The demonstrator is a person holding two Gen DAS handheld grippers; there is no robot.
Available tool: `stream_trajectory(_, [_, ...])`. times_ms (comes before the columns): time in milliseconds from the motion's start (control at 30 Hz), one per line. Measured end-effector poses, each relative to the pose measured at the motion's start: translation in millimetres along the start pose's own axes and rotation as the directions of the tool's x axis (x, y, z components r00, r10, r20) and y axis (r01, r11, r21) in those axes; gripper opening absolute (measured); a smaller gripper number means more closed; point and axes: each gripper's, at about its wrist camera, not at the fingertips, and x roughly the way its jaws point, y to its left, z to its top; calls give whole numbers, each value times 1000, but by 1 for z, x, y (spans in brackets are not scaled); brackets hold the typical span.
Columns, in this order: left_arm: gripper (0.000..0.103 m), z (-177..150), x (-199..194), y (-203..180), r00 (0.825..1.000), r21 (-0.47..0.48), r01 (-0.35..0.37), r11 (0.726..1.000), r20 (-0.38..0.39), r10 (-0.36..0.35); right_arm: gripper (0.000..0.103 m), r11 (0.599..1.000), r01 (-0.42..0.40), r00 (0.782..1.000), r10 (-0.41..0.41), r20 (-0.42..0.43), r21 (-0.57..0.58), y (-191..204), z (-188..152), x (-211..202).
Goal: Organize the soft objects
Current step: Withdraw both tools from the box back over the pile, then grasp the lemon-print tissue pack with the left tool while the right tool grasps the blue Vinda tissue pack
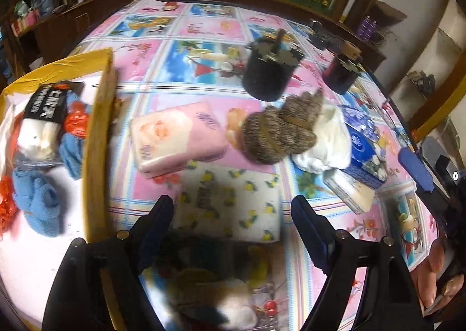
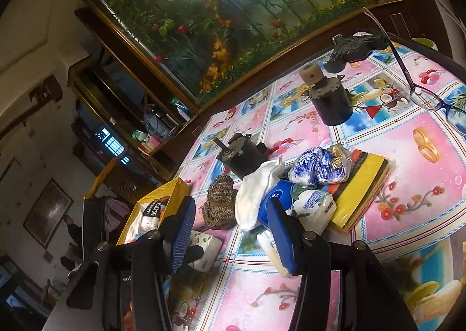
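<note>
My left gripper [image 1: 231, 208] is open and points down over a white tissue pack with a lemon print [image 1: 230, 202], which lies on the table between the fingers, with neither pad on it. Beyond it lie a pink tissue pack [image 1: 177, 138], a brown knitted piece [image 1: 276, 135], a white cloth [image 1: 323, 141] and a blue tissue pack [image 1: 361, 153]. At the left, a yellow-rimmed box [image 1: 96, 141] holds blue socks [image 1: 38, 200] and a white item with a black label. My right gripper [image 2: 233, 234] is open and holds nothing, with one finger just in front of the blue tissue pack [image 2: 279, 191].
Two black cylinders [image 1: 271, 71] [image 1: 340, 71] stand behind the pile. In the right wrist view, a yellow sponge stack [image 2: 361, 191], blue-and-white bags [image 2: 317, 167] and a pair of glasses [image 2: 428, 98] lie to the right. A flowered cloth [image 2: 407, 156] covers the table. A hand [image 1: 437, 272] shows at the lower right.
</note>
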Motion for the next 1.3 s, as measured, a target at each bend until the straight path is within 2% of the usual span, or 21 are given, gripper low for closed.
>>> stream_trajectory(167, [84,-7,18,-17,998,68,-61,996,-17,62,57,999,40,999,-40,-22,10,-4,-1,4])
stream_trajectory(233, [82,-12,17,-23,997,96,-78,992,17,77,59,997,70,996,-69,-48,15,-6,-2,8])
stream_trajectory(300, [75,-19,15,-29,995,127,-95,987,48,90,59,996,84,993,-81,-81,32,-12,-4,13])
stream_trajectory(400, [75,-24,14,-33,994,144,-90,986,74,80,59,993,113,990,-109,-94,35,-15,-4,15])
stream_trajectory(500, [75,-22,11,-23,995,95,-52,994,90,44,59,983,181,980,-180,-81,13,-16,-5,15])
stream_trajectory(633, [75,-21,12,-22,993,86,-68,994,99,60,59,968,252,966,-251,-57,0,-18,-5,14])
stream_trajectory(733, [75,-20,12,-21,993,82,-65,995,105,56,59,951,310,951,-310,-8,-26,-14,-3,8])
stream_trajectory(833, [75,-20,12,-18,993,69,-54,996,111,46,64,946,323,946,-323,23,1,-20,1,2])
stream_trajectory(967, [75,-20,12,-17,992,61,-54,997,118,46,65,931,359,931,-362,45,59,-31,6,-3])
stream_trajectory(1067, [75,-19,11,-15,992,50,-38,998,120,32,66,948,315,949,-315,-14,49,-30,3,7])
stream_trajectory(1167, [75,-19,11,-12,992,41,-27,999,122,22,67,962,268,958,-272,-87,-59,-12,-6,22])
stream_trajectory(1300, [75,-19,9,-9,992,24,-14,1000,126,11,67,981,138,968,-162,-190,-135,5,-18,27])
